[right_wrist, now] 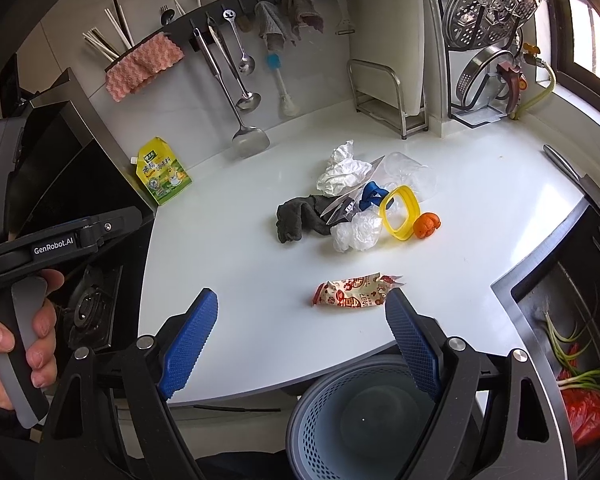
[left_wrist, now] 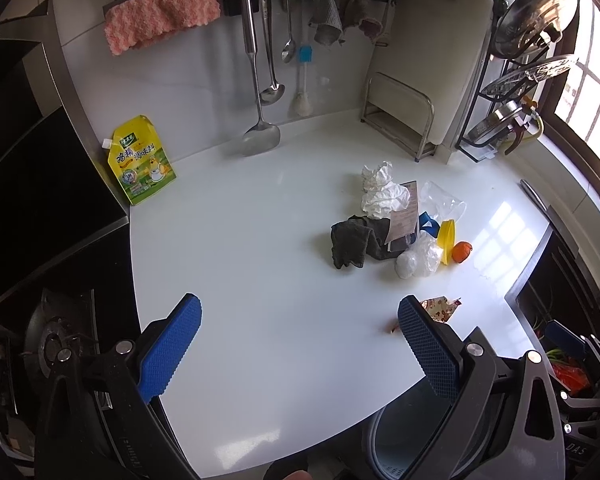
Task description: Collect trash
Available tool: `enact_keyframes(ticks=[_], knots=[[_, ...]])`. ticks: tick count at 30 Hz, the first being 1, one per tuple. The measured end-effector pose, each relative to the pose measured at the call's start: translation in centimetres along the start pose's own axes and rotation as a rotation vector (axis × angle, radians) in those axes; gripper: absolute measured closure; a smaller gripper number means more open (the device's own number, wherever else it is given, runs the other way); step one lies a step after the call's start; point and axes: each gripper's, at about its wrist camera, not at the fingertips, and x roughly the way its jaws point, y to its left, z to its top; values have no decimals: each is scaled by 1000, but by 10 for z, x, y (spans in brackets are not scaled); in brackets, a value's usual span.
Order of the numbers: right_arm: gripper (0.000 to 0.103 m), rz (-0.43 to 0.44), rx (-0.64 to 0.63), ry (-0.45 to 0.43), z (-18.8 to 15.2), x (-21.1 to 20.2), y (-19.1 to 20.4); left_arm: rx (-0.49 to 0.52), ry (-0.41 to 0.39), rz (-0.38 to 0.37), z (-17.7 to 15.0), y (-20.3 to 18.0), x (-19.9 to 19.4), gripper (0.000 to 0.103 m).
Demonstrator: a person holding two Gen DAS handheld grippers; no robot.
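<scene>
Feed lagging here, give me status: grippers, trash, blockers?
Both grippers open, empty. Wrapper nearest, loose on counter; pile behind. Bin below edge. Nothing blocking.

The left gripper (left_wrist: 300, 320), a black two-finger tool with blue ribbed pads (left_wrist: 172, 348), was held with its jaws spread wide and nothing between them. The right gripper (right_wrist: 302, 316), of the same black frame and blue ribbed pads (right_wrist: 190, 344), was likewise spread wide and gripped nothing. In the right wrist view the person's left hand (right_wrist: 16, 340) was wrapped around the left tool's grey handle, fingers curled on its front.
</scene>
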Motion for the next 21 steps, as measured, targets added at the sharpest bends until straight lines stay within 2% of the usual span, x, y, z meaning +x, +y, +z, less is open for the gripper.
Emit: enact_keyframes(ticks=[21], knots=[[21,-13,9,27,-3,10,3,11,24,-15,1,1,12,6]])
